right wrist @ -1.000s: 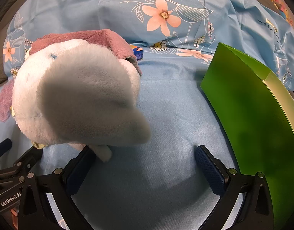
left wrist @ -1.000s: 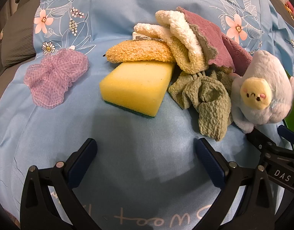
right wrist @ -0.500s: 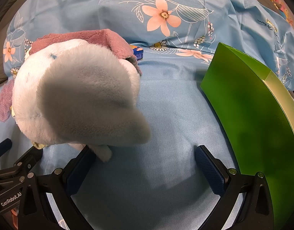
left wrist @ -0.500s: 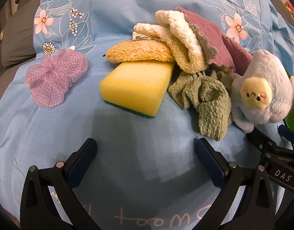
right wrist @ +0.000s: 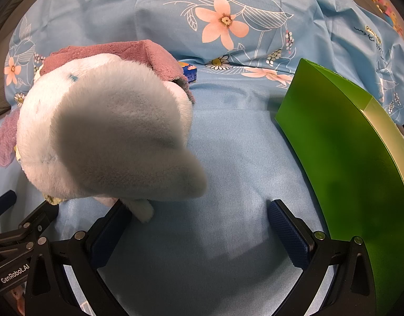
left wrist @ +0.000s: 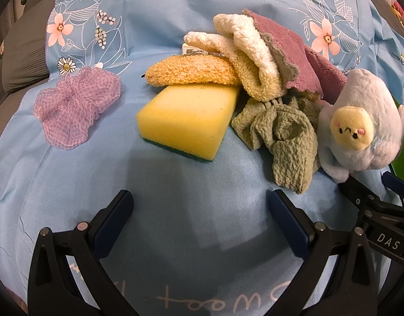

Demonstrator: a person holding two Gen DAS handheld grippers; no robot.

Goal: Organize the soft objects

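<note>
A pile of soft things lies on the blue floral cloth [left wrist: 191, 184]: a yellow sponge [left wrist: 186, 121], an orange fuzzy cloth [left wrist: 191, 71], cream towels [left wrist: 244, 52], a mauve towel [left wrist: 288, 50], a crumpled green cloth [left wrist: 283, 137] and a pale blue plush toy [left wrist: 359, 126] with a yellow face. A purple mesh scrunchie [left wrist: 75, 105] sits apart on the left. My left gripper [left wrist: 199, 221] is open, short of the sponge, nothing between its fingers. My right gripper [right wrist: 199, 223] is open; the plush toy [right wrist: 104, 137] looms just ahead of its left finger [right wrist: 110, 231].
A green box [right wrist: 354, 158] stands upright at the right of the right wrist view, close to the right finger. A small blue packet [right wrist: 188, 71] lies behind the mauve towel [right wrist: 117, 50]. The right gripper's frame [left wrist: 380, 216] shows at the left view's lower right.
</note>
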